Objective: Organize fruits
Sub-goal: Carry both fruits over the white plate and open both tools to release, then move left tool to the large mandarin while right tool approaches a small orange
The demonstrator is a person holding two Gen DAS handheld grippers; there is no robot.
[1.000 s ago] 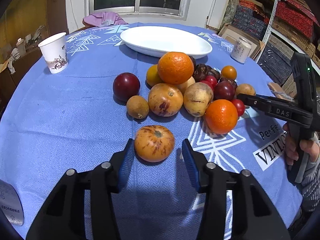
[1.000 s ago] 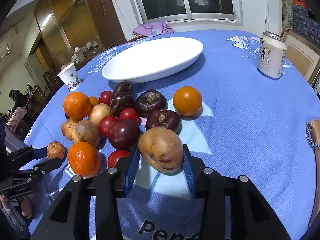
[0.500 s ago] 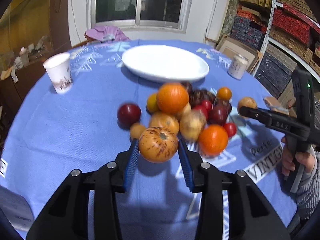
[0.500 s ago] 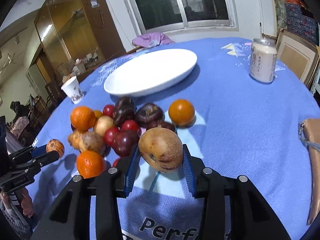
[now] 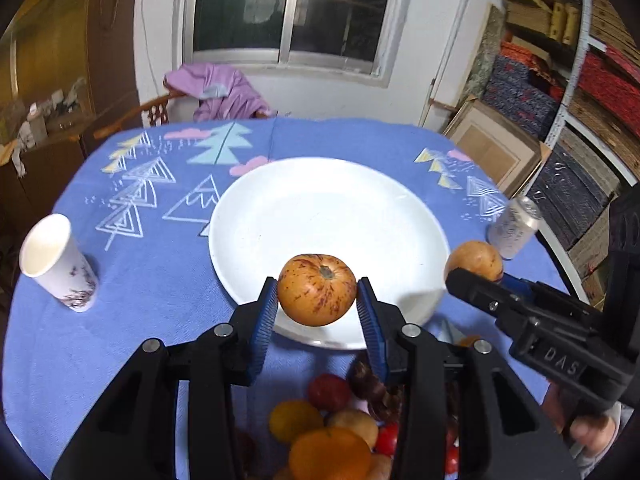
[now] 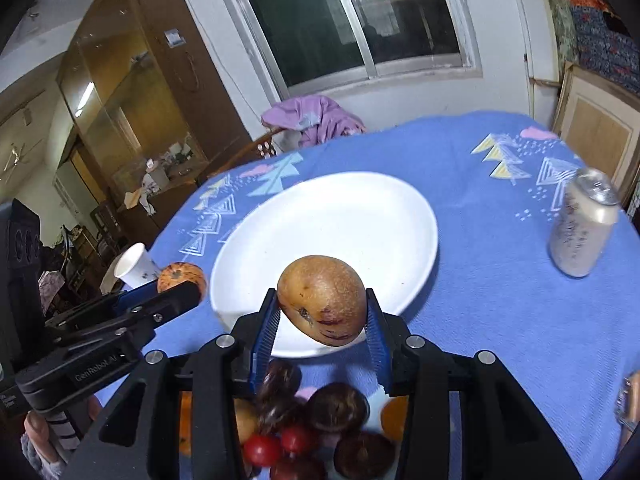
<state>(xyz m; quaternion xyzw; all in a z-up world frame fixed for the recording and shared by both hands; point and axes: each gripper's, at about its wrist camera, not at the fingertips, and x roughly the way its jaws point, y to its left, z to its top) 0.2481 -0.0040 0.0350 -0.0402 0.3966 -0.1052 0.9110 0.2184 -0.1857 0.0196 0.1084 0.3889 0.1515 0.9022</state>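
Left wrist view: round white ceramic plate [image 5: 328, 216], bare, at 12 o'clock. Left gripper [image 5: 317, 312] pinches the streaked orange fruit [image 5: 316, 294]; right gripper [image 6: 322, 322] pinches the brown oval fruit [image 6: 322, 300]. Both, earlier over the fruit pile [image 5: 332, 432], now hang over the plate's near rim.

A round table under a blue cloth [image 5: 160, 280] carries a white plate [image 5: 320, 208], paper cup [image 5: 56, 264], can [image 5: 514, 228] and heaped fruit [image 6: 312, 428].
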